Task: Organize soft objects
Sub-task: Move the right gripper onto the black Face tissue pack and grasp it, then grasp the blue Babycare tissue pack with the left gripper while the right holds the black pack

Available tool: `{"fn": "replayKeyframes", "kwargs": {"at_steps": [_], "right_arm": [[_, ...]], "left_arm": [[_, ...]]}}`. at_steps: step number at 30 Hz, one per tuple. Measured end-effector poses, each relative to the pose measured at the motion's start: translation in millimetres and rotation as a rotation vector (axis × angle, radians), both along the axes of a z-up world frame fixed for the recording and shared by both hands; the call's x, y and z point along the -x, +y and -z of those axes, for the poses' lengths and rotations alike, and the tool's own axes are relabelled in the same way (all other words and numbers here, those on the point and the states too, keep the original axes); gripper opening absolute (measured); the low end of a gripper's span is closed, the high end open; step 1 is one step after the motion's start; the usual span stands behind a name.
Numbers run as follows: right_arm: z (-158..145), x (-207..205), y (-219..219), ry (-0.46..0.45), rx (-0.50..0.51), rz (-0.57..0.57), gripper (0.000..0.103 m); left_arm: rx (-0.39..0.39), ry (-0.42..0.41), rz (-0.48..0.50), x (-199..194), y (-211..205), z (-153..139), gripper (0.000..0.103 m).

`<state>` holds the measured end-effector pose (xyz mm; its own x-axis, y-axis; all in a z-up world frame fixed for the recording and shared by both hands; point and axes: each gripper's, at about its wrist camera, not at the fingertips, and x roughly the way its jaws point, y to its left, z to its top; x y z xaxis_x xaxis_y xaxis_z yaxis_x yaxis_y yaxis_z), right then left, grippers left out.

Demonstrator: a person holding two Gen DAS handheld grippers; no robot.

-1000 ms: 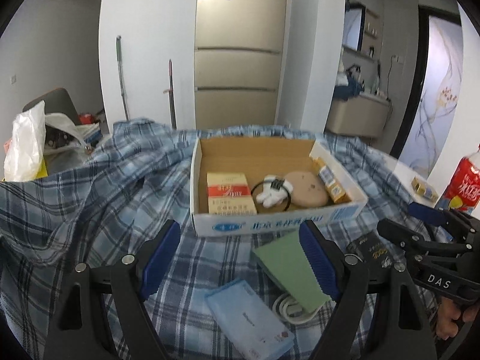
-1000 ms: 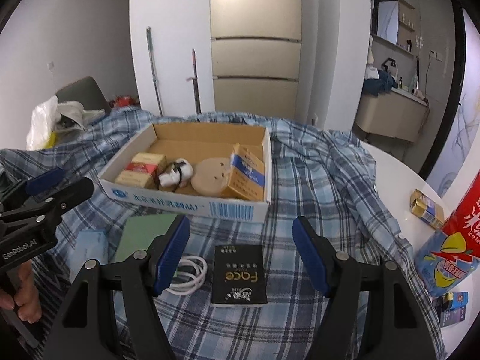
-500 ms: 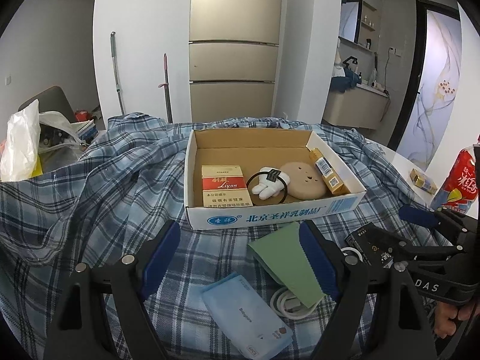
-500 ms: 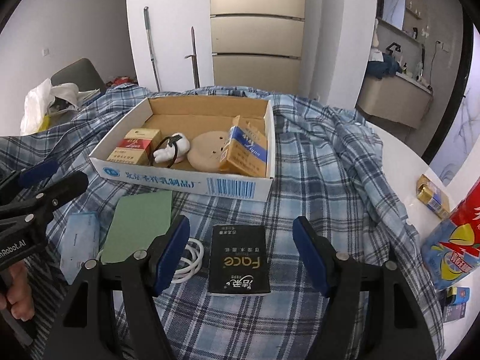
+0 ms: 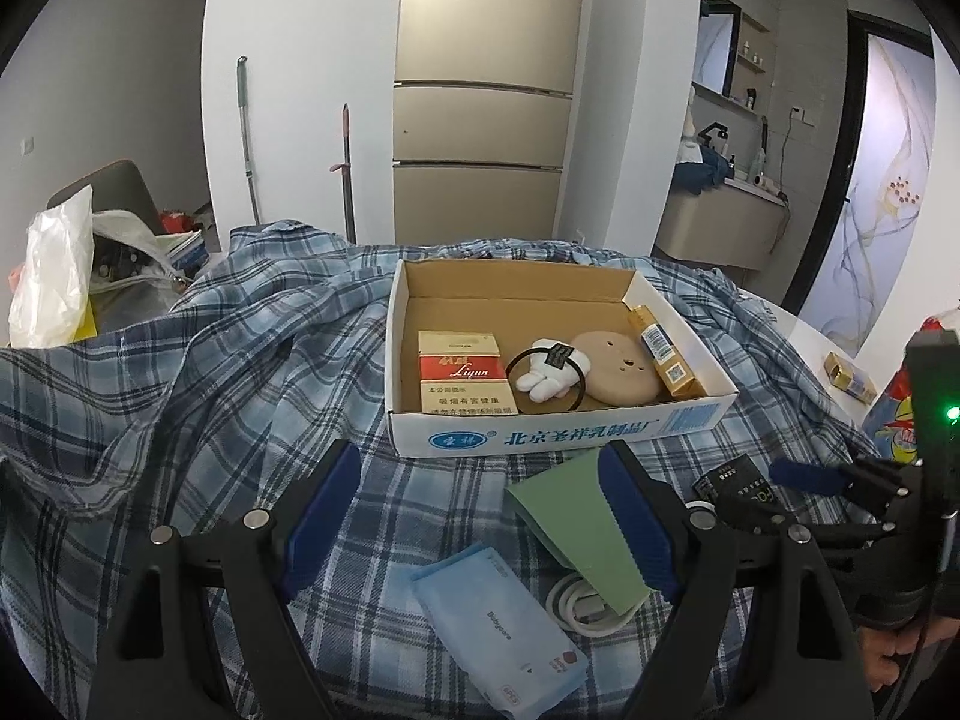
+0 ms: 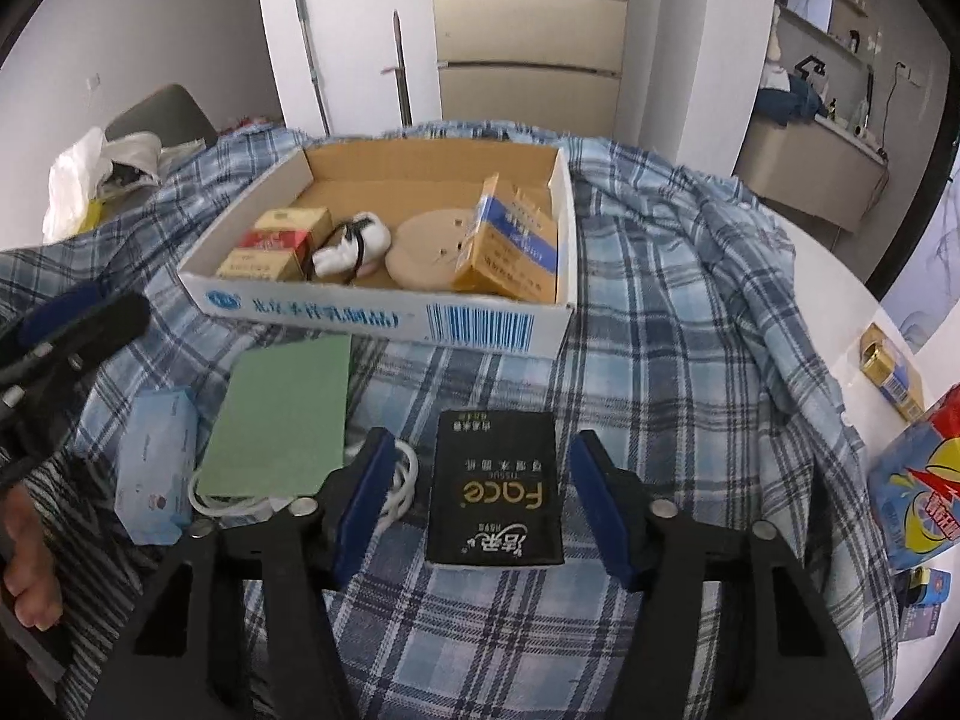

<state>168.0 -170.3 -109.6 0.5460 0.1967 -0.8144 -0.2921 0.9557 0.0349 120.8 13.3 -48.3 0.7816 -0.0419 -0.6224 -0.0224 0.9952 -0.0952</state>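
Since a second ago the right gripper (image 6: 480, 498) has come down and forward over the black Face tissue pack (image 6: 495, 489), which now sits directly between its blue fingers (image 6: 363, 495); the left gripper (image 5: 474, 522) has shifted only slightly. Both pairs of fingers stand wide apart and hold nothing.

The black pack lies flat on the plaid cloth (image 6: 660, 360) that covers the counter, with its long axis running straight ahead along the fingers, so its narrow width faces the gap. That suits a straight pinch across the short side, and the right gripper is clearly the nearer one.

Ahead of the left fingers, slightly to the right, lies the light-blue Babycare tissue pack (image 5: 498, 624), set diagonally. Past it is a green pad (image 5: 570, 522) over a white cable coil (image 5: 579, 600). The cardboard box (image 5: 558, 432) stands farther ahead of both.
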Motion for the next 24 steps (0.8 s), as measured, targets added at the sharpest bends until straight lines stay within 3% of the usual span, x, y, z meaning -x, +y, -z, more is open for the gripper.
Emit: {"fn": "replayKeyframes", "kwargs": {"at_steps": [7,24], "right_arm": [[5,-4,-6,0.033,-0.012,0.038,0.045],[15,-7,2,0.077,0.060,0.014,0.045]], "left_arm": [[0.003,0.006,-0.003,0,1,0,0.083],[0.024,0.033,-0.021,-3,5,3,0.083]]}}
